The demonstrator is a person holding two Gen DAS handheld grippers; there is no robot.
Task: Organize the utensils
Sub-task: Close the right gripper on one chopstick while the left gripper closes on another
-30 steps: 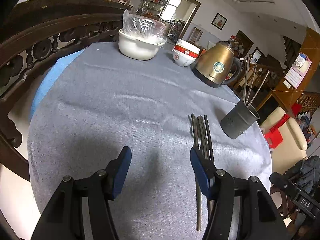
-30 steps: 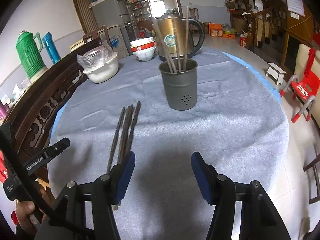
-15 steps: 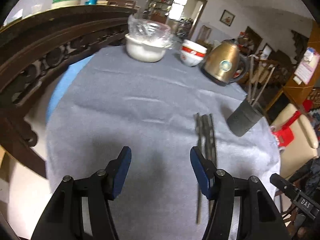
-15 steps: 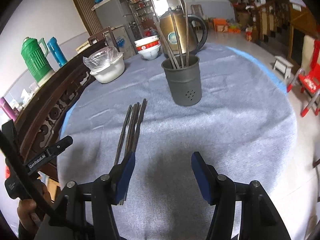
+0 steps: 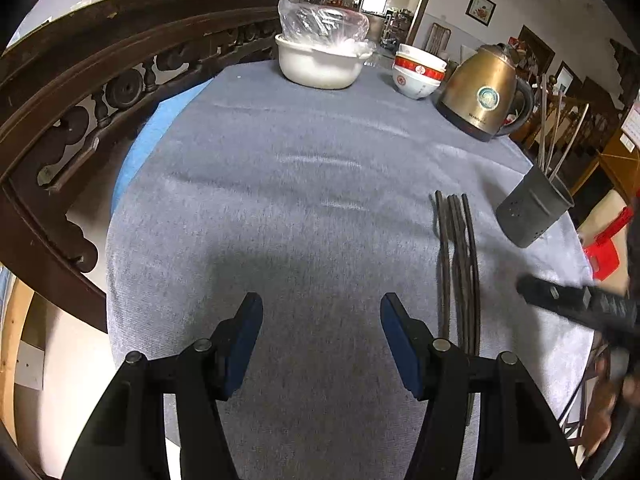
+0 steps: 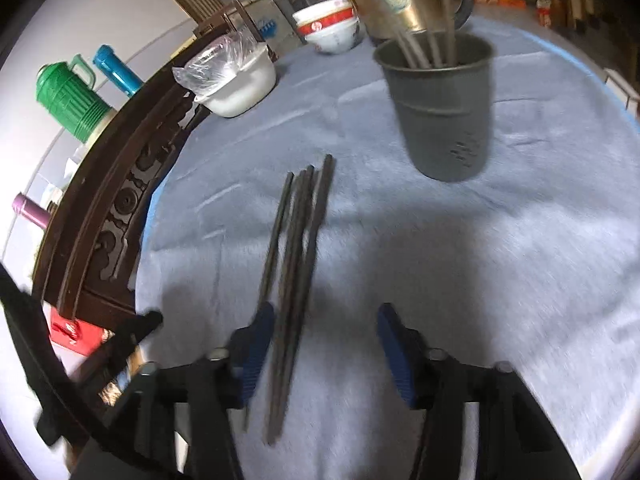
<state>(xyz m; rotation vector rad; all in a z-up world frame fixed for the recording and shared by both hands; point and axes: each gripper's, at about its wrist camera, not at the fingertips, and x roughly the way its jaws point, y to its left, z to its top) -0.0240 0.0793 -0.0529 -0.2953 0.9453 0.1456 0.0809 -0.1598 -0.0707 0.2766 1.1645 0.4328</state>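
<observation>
A round table [image 5: 280, 200] under a grey cloth stands in a lived-in room, a carved wooden rail curving along its far side. The left gripper [image 5: 321, 340] hangs over bare cloth, its jaws apart with nothing between them. The right gripper [image 6: 326, 344] hangs low over the chopsticks [image 6: 298, 264], its jaws closing; most of the bundle lies between the fingers, close to the left one, but the pads do not press on it. The dark chopsticks lie side by side on the cloth, pointing toward the holder [image 6: 444, 108]. That grey holder stands upright just beyond them with more sticks in it. Behind it are a kettle [image 5: 482, 92], stacked bowls [image 5: 418, 72] and a plastic-covered pot [image 5: 320, 56].
</observation>
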